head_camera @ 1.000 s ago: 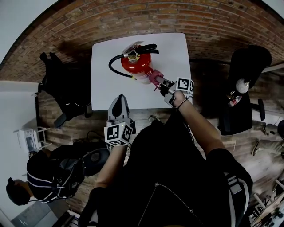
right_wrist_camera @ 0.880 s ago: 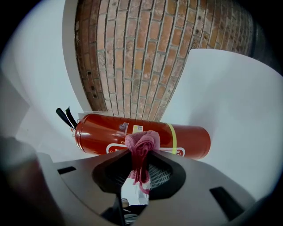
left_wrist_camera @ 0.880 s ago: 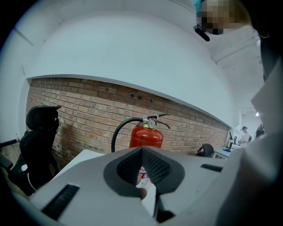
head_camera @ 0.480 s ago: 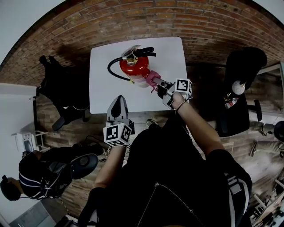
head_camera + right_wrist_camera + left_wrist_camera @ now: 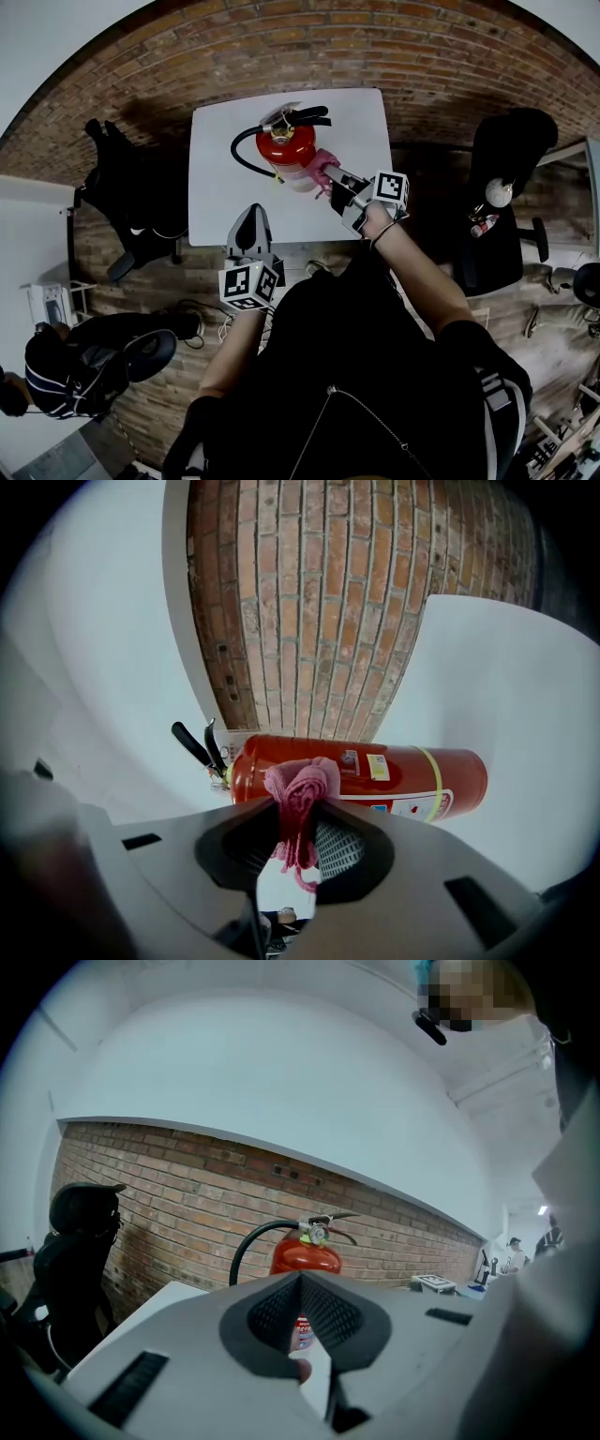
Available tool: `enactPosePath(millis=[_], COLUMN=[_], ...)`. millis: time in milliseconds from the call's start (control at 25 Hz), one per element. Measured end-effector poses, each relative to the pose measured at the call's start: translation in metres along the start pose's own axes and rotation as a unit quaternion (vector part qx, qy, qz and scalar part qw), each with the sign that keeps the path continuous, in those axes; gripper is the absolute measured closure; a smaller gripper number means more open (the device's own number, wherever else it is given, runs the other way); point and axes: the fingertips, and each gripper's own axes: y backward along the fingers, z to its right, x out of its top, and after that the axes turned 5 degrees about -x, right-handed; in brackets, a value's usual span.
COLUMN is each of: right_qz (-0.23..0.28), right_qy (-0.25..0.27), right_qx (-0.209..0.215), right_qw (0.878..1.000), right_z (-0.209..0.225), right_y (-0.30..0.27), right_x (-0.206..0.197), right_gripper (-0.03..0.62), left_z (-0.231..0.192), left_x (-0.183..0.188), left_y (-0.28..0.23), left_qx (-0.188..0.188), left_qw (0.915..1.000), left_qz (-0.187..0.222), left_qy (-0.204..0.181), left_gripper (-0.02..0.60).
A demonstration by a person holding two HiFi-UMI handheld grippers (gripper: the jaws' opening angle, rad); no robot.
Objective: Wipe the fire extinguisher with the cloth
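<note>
Right gripper (image 5: 298, 829) fingers pinched the cloth (image 5: 300, 787) at the side of the upright extinguisher (image 5: 286, 145) on the surface (image 5: 220, 187). I judged the wipe barely begun, with most of the body left. Left gripper (image 5: 300, 1316) hung back, fingers pressed together, empty.

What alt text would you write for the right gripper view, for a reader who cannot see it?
The right tool is shut on a bunched pink cloth, held at the body of a red cylindrical metal fire extinguisher on a white table top. A red brick wall stands behind.
</note>
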Motion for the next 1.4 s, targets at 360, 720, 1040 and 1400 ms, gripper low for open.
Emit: enactPosePath(millis=[360, 720, 1040, 1400], right_qz=[0.028, 0.038, 0.032, -0.144], right_qy=[0.003, 0.023, 0.109, 0.549], right_qx=[0.029, 0.055, 0.051, -0.101], right_qw=[0.999, 0.998, 0.992, 0.817], right_z=[-0.051, -0.082, -0.096, -0.045], right_y=[0.005, 0.012, 0.023, 0.027], right_x=[0.002, 0.0, -0.002, -0.038], right_gripper=[0.491, 0.491, 0.491, 0.493], left_z=[0.001, 0.018, 0.024, 0.032], left_x=[0.01, 0.012, 0.004, -0.002], left_y=[0.004, 0.011, 0.016, 0.018], left_qx=[-0.012, -0.036, -0.033, 0.029], left_qw=[0.9999, 0.9991, 0.9991, 0.9991], left_qz=[0.011, 0.022, 0.024, 0.025], left_qy=[-0.004, -0.003, 0.004, 0.016], left_gripper=[0.571, 0.571, 0.572, 0.572])
